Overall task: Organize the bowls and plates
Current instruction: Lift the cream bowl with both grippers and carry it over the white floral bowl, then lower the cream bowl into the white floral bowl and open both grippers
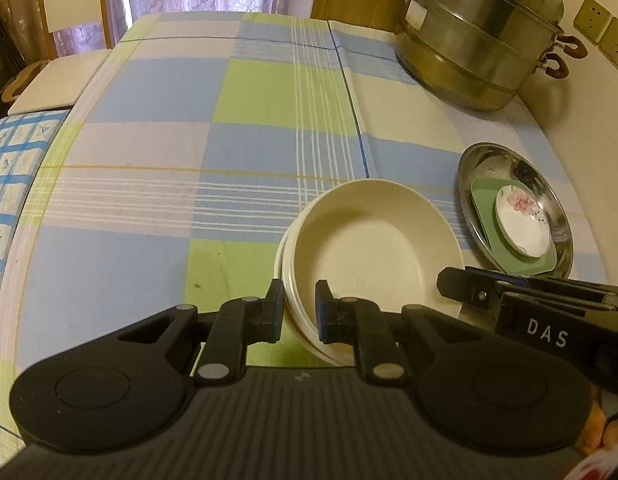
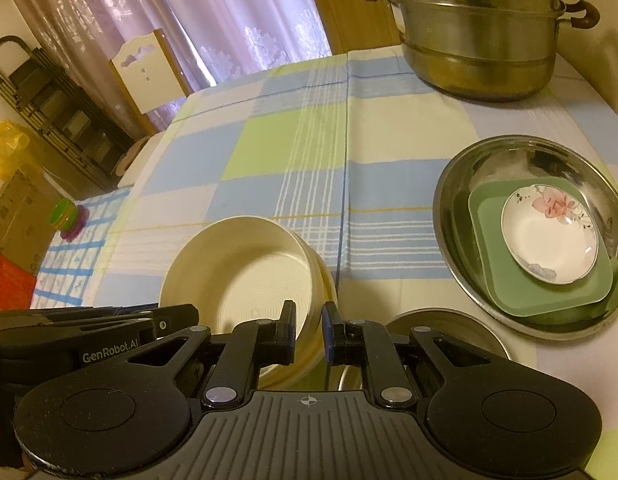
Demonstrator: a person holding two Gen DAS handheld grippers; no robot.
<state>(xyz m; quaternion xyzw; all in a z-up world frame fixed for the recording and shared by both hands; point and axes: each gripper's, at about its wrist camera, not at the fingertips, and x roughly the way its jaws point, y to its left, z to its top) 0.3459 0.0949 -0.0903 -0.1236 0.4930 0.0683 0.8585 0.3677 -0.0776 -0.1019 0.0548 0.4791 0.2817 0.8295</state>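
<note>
While both tongs [image 1: 296, 312] clamp its rim, the cream bowl [image 1: 373, 244] tilts.

Both wrist views look steeply down and forward, close above the table [image 1: 149, 92]. The left view has the cream bowls [image 1: 373, 236] at lower right of frame, the right view at lower left. Both share them, the steel plate [image 2: 461, 184] and the steamer [image 1: 481, 36] at upper right.
</note>
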